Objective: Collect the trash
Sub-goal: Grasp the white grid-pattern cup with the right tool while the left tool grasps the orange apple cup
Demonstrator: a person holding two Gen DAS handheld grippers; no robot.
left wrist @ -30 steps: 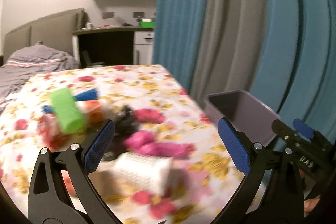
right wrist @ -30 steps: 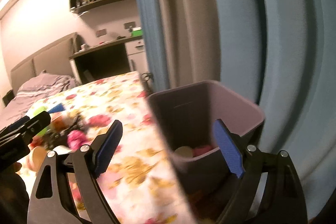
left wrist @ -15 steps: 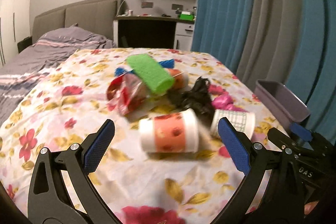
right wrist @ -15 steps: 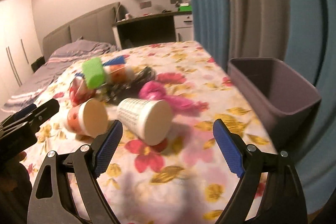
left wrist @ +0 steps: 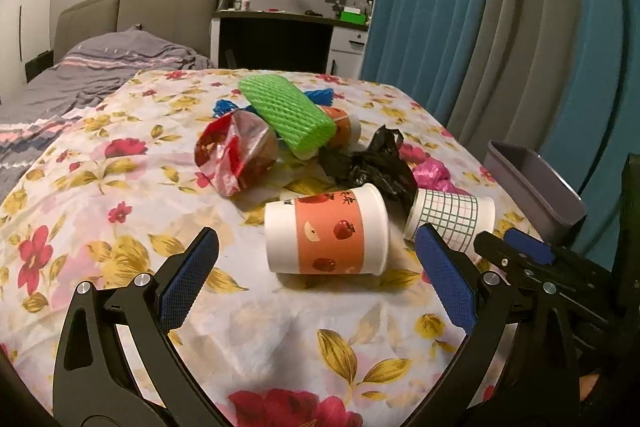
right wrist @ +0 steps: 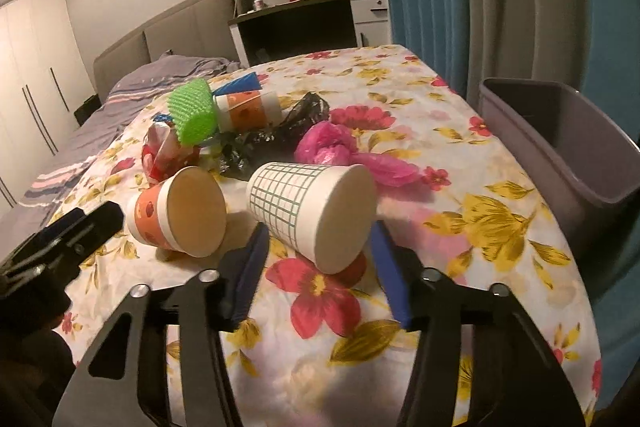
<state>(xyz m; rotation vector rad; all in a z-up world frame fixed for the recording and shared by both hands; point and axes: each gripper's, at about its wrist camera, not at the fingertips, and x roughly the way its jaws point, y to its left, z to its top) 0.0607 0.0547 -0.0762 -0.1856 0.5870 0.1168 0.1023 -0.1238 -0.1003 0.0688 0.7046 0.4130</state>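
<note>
I see the floral table (left wrist: 120, 227), the grey bin (right wrist: 560, 147) at its right edge, then 2 tipped cups: my right gripper (right wrist: 316, 267) spread around the checked cup (right wrist: 312, 203), my left gripper (left wrist: 316, 279) wide apart before the apple cup (left wrist: 326, 231).

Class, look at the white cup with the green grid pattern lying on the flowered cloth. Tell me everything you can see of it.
The grid cup looks like paper: white, with a band of thin green squares round its wall. It lies on its side on the flowered cloth, its wide round end facing the right hand-held gripper, whose open jaws flank that end, seemingly without gripping. The apple-print cup lies beside it, apart. Whether the pink bag behind it touches it is unclear.
</note>
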